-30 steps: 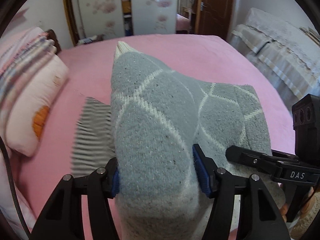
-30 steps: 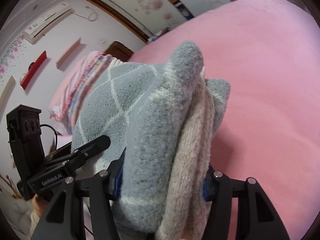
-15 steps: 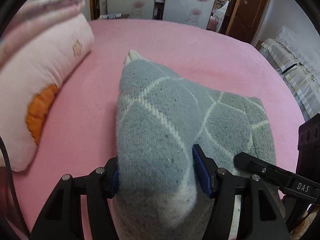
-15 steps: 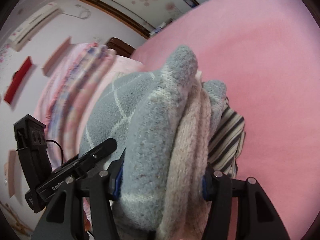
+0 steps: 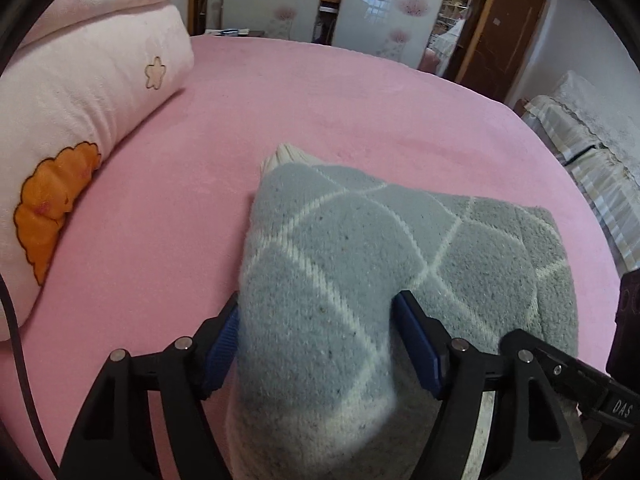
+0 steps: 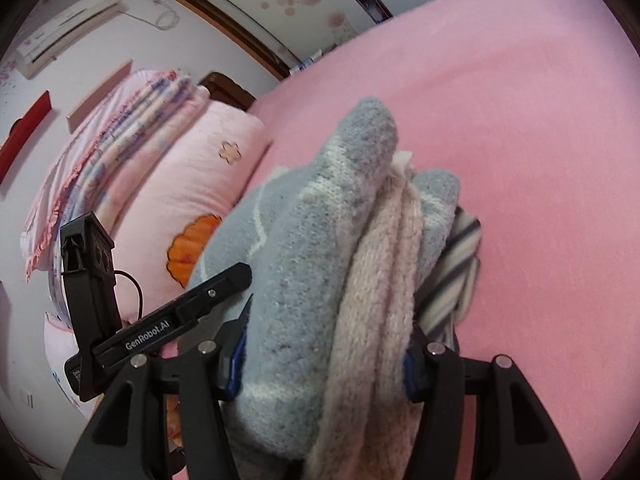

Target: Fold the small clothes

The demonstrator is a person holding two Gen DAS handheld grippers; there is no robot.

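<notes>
A folded grey knitted garment [image 5: 360, 264] with a cream diamond pattern fills the middle of both views. My left gripper [image 5: 320, 336] is shut on one end of it. My right gripper [image 6: 324, 360] is shut on the other end, where its cream inner layers [image 6: 384, 280] show. The garment is held just above the pink bed [image 5: 320, 100]. A striped cloth [image 6: 456, 268] lies under its right edge. The right gripper's body shows at the lower right of the left wrist view [image 5: 580, 376]; the left gripper's body shows at the left of the right wrist view [image 6: 160, 320].
A pink pillow [image 5: 80, 128] with an orange patch lies at the left, with folded bedding [image 6: 120, 128] stacked on it. A wardrobe [image 5: 360, 0] and brown door [image 5: 500, 32] stand beyond the bed. A covered sofa [image 5: 592, 140] stands at the right.
Both grippers have carried the garment leftward, toward the pillow. The striped cloth has left the left wrist view and now shows under the garment in the right wrist view.
</notes>
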